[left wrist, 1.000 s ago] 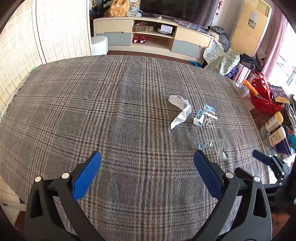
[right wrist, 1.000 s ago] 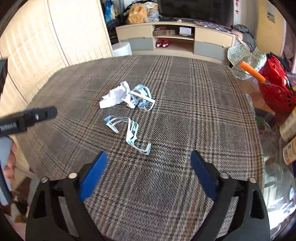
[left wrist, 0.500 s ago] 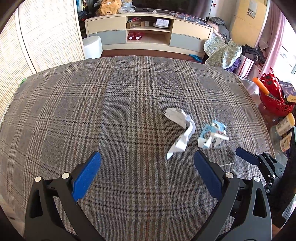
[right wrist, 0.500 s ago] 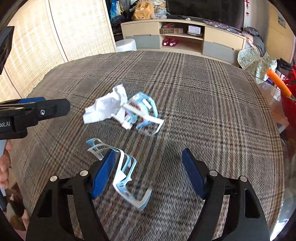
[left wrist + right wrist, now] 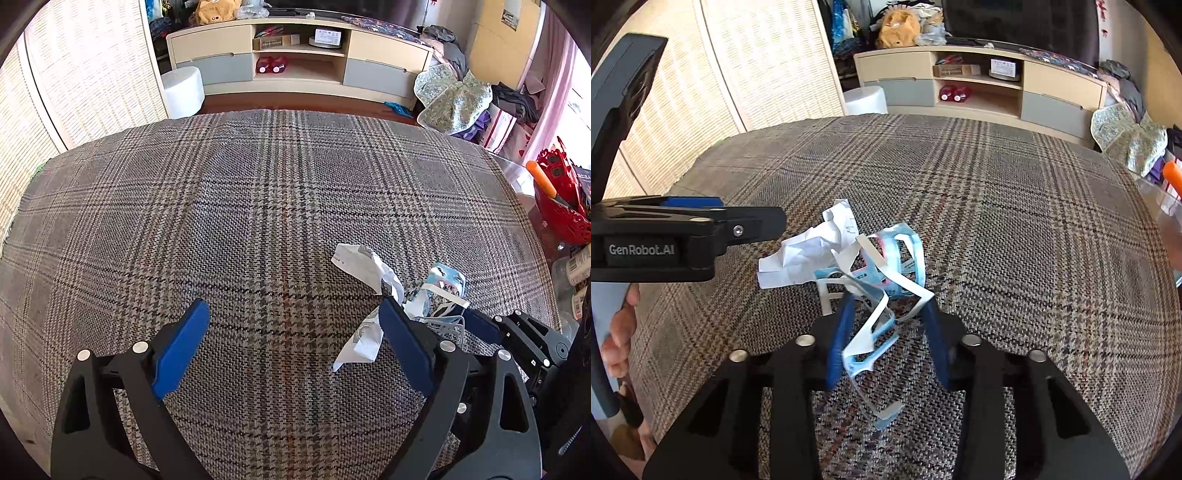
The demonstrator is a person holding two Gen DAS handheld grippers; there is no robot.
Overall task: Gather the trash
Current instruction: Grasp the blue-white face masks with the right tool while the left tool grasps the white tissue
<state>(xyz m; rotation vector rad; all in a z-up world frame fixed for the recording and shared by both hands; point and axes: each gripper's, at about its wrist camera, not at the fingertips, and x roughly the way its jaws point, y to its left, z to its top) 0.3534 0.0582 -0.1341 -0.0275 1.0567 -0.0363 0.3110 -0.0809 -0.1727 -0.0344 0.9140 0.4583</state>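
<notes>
On the plaid-covered table (image 5: 240, 206) lie a crumpled white paper (image 5: 364, 264) and blue-and-white cut-out strips (image 5: 443, 288). My left gripper (image 5: 293, 306) is wide open, its jaws just starting to close; the paper's lower tail lies just inside its right finger. In the right wrist view, the jaws of my right gripper (image 5: 889, 306) are closing around one blue-and-white strip (image 5: 871, 339), which stands bunched between the pads with a gap still on the right. A second strip (image 5: 897, 254) and the white paper (image 5: 805, 254) lie just beyond. The left gripper (image 5: 750, 225) reaches in from the left.
A red basket (image 5: 561, 206) and bottles (image 5: 580, 266) stand off the table's right edge. Beyond the far edge are a white stool (image 5: 183, 90) and a low TV cabinet (image 5: 295, 55). A wicker screen (image 5: 92, 66) borders the left.
Both grippers came forward and down toward the trash. The right jaws narrowed a lot around the near strip, which now stands bunched up. The left jaws narrowed slightly.
</notes>
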